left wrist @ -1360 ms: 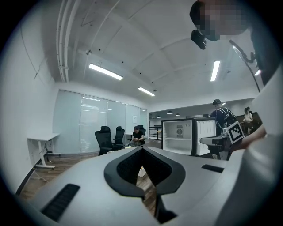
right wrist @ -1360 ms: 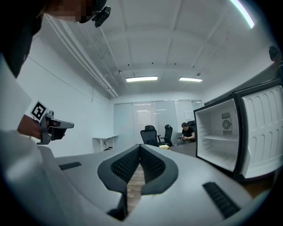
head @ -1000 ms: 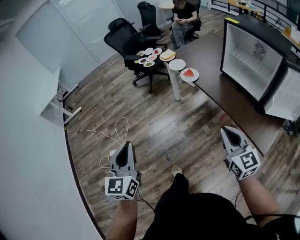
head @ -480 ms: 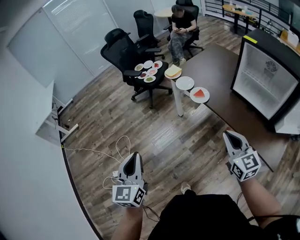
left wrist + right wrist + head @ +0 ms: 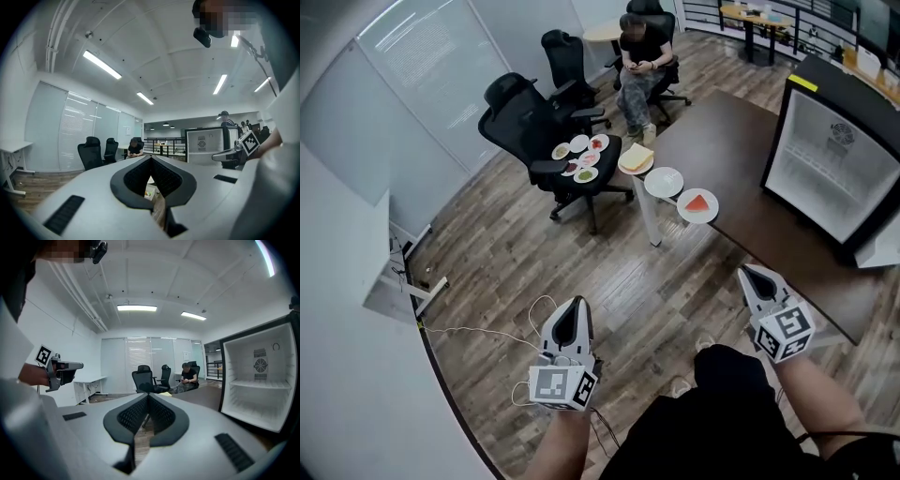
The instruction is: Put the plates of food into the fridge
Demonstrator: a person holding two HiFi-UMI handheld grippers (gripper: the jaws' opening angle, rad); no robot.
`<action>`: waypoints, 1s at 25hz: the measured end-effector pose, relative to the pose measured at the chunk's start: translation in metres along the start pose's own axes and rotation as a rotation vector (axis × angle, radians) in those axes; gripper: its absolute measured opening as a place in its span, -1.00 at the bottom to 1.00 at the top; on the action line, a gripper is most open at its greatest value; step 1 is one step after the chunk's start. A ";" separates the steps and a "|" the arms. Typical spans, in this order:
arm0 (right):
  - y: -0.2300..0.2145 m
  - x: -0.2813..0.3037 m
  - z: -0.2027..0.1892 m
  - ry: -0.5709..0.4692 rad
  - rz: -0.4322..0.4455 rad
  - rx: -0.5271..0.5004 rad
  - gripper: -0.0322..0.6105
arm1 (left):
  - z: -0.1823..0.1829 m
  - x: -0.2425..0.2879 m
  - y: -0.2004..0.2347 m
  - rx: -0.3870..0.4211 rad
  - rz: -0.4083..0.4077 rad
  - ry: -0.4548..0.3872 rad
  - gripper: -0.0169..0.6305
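Head view: left tongs (image 5: pixel 575 307) and right tongs (image 5: pixel 751 275) closed, empty; white round food plates (image 5: pixel 713 206) wait on dark brown counter (image 5: pixel 741 150); black white-lined fridge (image 5: pixel 825 155) open for loading.

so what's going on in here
A person holds a left hand-held gripper and a right hand-held gripper, both shut and empty, out over the wood floor. Ahead, three plates sit at the near end of the dark table, more small plates rest on an office chair, and the fridge at the right stands open. No plate is picked up yet.
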State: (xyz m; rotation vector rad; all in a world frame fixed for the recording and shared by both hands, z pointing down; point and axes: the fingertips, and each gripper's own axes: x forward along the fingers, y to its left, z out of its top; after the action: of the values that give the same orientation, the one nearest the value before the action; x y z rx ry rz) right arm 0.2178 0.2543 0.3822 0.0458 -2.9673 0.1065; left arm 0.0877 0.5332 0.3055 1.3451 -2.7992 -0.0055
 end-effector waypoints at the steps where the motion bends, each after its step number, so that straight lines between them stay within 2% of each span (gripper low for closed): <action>1: -0.003 0.005 -0.003 0.005 -0.009 0.016 -0.89 | 0.001 0.008 0.000 0.003 -0.008 -0.002 -0.93; 8: -0.034 0.068 -0.030 0.037 -0.040 0.120 -0.89 | 0.009 0.066 0.004 0.056 -0.047 0.023 -0.93; 12: -0.058 0.111 -0.047 0.051 -0.044 0.195 -0.89 | 0.013 0.100 0.012 0.068 -0.039 0.037 -0.93; 17: -0.086 0.157 -0.068 0.100 -0.054 0.240 -0.89 | 0.011 0.148 0.028 0.061 -0.005 0.043 -0.93; 22: -0.112 0.191 -0.110 0.168 -0.109 0.413 -0.89 | 0.006 0.194 0.034 0.045 -0.015 0.063 -0.93; 25: -0.120 0.205 -0.128 0.148 -0.109 0.545 -0.88 | -0.003 0.221 0.036 0.045 -0.026 0.100 -0.93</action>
State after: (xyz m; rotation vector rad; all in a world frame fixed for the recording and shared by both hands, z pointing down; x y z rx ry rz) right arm 0.0419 0.1390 0.5513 0.2550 -2.6899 0.8561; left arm -0.0777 0.3833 0.3161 1.3514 -2.7146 0.1207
